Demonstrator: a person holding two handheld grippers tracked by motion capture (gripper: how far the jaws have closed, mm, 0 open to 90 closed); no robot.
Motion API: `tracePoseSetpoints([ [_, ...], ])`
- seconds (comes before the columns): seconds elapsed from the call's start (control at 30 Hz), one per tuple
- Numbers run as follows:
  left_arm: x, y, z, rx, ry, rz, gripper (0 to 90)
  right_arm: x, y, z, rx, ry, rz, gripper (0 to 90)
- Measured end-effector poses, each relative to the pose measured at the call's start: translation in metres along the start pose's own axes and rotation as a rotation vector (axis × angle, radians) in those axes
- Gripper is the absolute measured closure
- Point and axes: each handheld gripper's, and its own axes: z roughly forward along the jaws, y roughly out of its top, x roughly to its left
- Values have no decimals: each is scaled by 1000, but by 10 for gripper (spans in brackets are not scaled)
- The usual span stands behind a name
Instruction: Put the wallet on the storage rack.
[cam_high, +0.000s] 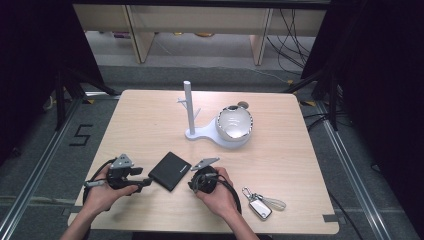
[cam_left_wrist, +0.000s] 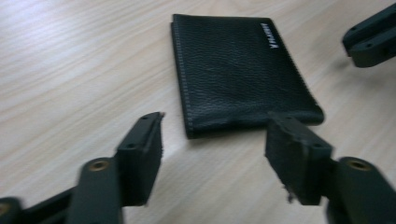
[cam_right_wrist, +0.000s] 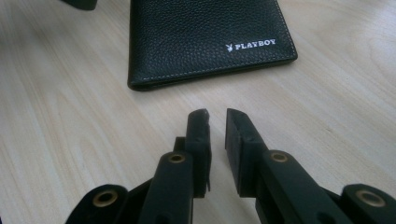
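Black grained-leather wallet (cam_high: 170, 170) flat on light wooden table (cam_high: 150, 120), between both grippers, touched by neither; left gripper (cam_left_wrist: 212, 140) jaws wide apart, nothing between, tips just short of wallet's near edge; right gripper (cam_right_wrist: 217, 116) jaws narrowly parted, empty, near wallet's edge.

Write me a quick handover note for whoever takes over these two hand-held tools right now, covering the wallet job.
Left tool: jaws wide open, empty, at the near short edge of the black wallet, not gripping it.
Right tool: jaws a narrow gap apart, empty, just short of the wallet's other side.
Wallet: lies flat and closed on the table, between the two tools.
Also on the table: white stand with a bowl farther back, and a key fob to the right of the right hand.
Done: tools brought to the wallet.
Left: nothing is gripped or lifted yet; the wallet probably needs grasping next.
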Motion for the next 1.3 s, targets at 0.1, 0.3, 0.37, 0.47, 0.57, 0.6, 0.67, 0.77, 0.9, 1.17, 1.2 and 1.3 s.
tracePoseSetpoints([
  [0.1, -2, 2, 6, 22, -16, 19, 281, 1, 0, 1, 12, 0, 20, 788],
  [0.3, 6, 9, 21, 31, -44, -54, 251, 1, 0, 0, 16, 9, 18, 781],
  [0.37, 5, 10, 23, 26, -41, -68, 252, 1, 0, -1, 16, 12, 26, 781],
  [0.47, 2, 14, 26, 69, -65, -23, 245, 1, 1, -1, 14, 14, 20, 778],
  [0.57, 0, 14, 28, 81, -75, -17, 243, 1, 1, 0, 11, 18, 10, 771],
  [0.6, 1, 15, 29, 87, -74, -12, 242, 1, 1, 0, 12, 19, 7, 770],
  [0.67, 2, 15, 31, 90, -74, -31, 241, 2, 0, 3, 7, 28, 17, 769],
  [0.77, 4, 16, 32, 107, -78, -36, 242, 3, 1, 4, 22, 37, 9, 767],
  [0.9, 3, 17, 33, 130, -81, -25, 242, 2, 1, 4, 19, 34, 10, 766],
  [1.17, 5, 22, 35, 160, -80, -23, 250, 4, 0, 7, 13, 35, 29, 756],
  [1.2, 7, 22, 35, 170, -87, -25, 253, 3, 1, 6, 23, 38, 16, 756],
  [1.3, 8, 23, 37, 183, -101, -51, 280, 3, 1, 7, 21, 40, 19, 760],
])
